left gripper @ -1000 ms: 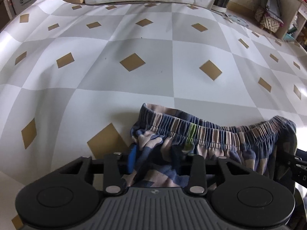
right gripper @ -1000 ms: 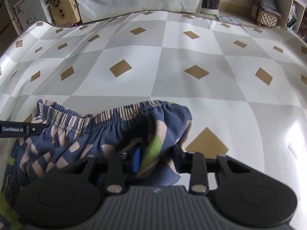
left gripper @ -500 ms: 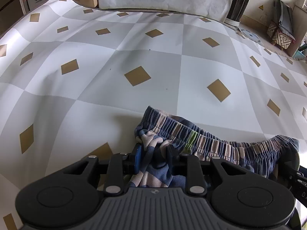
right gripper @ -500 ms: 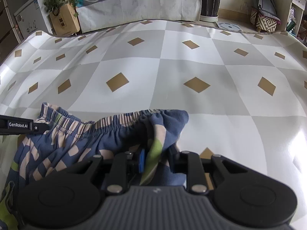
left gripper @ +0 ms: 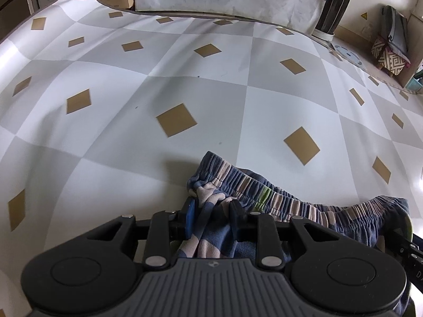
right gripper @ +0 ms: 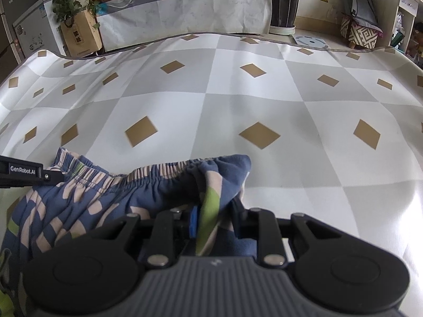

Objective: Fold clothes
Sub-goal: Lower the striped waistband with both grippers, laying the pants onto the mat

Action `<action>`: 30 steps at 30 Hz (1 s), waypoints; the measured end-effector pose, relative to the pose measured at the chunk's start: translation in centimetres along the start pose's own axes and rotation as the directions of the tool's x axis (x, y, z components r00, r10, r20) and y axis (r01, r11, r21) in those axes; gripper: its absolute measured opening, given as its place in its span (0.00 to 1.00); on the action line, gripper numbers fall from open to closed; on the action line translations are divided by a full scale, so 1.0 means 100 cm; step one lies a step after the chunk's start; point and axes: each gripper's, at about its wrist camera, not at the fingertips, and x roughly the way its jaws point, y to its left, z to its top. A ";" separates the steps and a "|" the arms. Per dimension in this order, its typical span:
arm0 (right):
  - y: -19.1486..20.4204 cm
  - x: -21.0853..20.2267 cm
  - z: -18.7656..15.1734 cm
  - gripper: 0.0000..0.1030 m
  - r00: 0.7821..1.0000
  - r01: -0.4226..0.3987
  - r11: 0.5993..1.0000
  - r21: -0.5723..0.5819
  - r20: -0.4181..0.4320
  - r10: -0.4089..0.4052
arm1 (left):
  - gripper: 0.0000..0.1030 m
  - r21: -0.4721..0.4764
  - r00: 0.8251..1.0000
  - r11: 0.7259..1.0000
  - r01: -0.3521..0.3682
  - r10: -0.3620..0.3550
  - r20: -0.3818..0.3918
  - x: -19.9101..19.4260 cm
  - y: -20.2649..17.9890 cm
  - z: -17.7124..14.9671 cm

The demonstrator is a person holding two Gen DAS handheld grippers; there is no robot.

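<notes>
A pair of blue patterned shorts (left gripper: 285,198) with beige and green patches and an elastic waistband hangs between my two grippers over a checked mat (left gripper: 185,84). My left gripper (left gripper: 212,218) is shut on the waistband's left corner. In the right wrist view the same shorts (right gripper: 111,192) spread to the left, and my right gripper (right gripper: 214,219) is shut on the waistband's right corner. The left gripper's finger (right gripper: 23,171) shows at the left edge of that view. The lower part of the shorts is hidden under the gripper bodies.
The grey and white mat (right gripper: 238,92) with brown diamonds covers the floor ahead. Along its far edge stand a cloth-draped counter (right gripper: 185,8), a cardboard box with a plant (right gripper: 79,31), a dark planter (right gripper: 283,2) and a patterned stool with a bag (right gripper: 359,31).
Both grippers closed tighter on the waistband corners and drew back toward me, pulling the shorts along the mat. More of the room's far side has come into view.
</notes>
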 end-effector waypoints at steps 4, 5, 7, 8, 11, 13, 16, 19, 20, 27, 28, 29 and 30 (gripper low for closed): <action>-0.007 0.012 0.007 0.21 1.000 0.006 1.000 0.005 0.007 -0.006 | 0.24 -0.007 1.000 1.000 0.006 -0.006 0.010 0.010 -0.005 0.006; -0.008 0.015 0.009 0.21 1.000 0.006 1.000 0.005 0.008 -0.006 | 0.24 -0.003 1.000 1.000 0.005 -0.005 0.013 0.013 -0.007 0.008; -0.009 0.020 0.012 0.21 1.000 0.009 1.000 -0.001 0.013 -0.009 | 0.24 0.006 1.000 1.000 0.007 -0.007 0.020 0.017 -0.010 0.010; -0.010 0.023 0.013 0.21 1.000 0.010 1.000 -0.003 0.017 -0.010 | 0.24 0.009 1.000 1.000 0.010 -0.010 0.024 0.019 -0.011 0.012; -0.013 0.029 0.017 0.21 1.000 0.012 1.000 0.006 0.028 -0.012 | 0.24 0.011 0.999 1.000 0.021 -0.022 0.030 0.025 -0.013 0.016; -0.015 0.035 0.020 0.21 0.999 0.021 1.000 0.011 0.033 -0.021 | 0.24 0.005 0.999 0.999 0.034 -0.034 0.031 0.030 -0.013 0.020; -0.013 0.043 0.025 0.21 0.998 0.047 0.999 -0.001 0.041 -0.047 | 0.24 -0.007 0.998 0.999 0.048 -0.048 0.036 0.035 -0.012 0.026; -0.013 0.054 0.031 0.23 0.996 0.073 0.997 -0.006 0.053 -0.073 | 0.24 -0.017 0.997 0.998 0.055 -0.054 0.048 0.042 -0.013 0.031; -0.014 0.057 0.034 0.24 0.995 0.080 0.997 -0.001 0.055 -0.080 | 0.25 -0.022 0.997 0.998 0.056 -0.055 0.052 0.044 -0.013 0.033; -0.024 0.052 0.043 0.45 0.999 0.028 0.995 0.092 0.038 -0.031 | 0.27 -0.079 0.997 0.994 0.074 -0.070 0.044 0.041 -0.001 0.038; -0.025 0.047 0.042 0.46 0.999 0.020 0.995 0.096 0.036 -0.024 | 0.27 -0.071 0.997 0.995 0.066 -0.063 0.042 0.037 0.000 0.037; -0.024 0.041 0.039 0.47 0.999 0.020 0.996 0.091 0.038 -0.023 | 0.27 -0.058 0.998 0.997 0.056 -0.054 0.041 0.033 0.001 0.037; -0.024 0.034 0.037 0.49 0.999 0.021 0.996 0.086 0.043 -0.025 | 0.27 -0.042 0.998 0.998 0.047 -0.046 0.038 0.029 0.001 0.036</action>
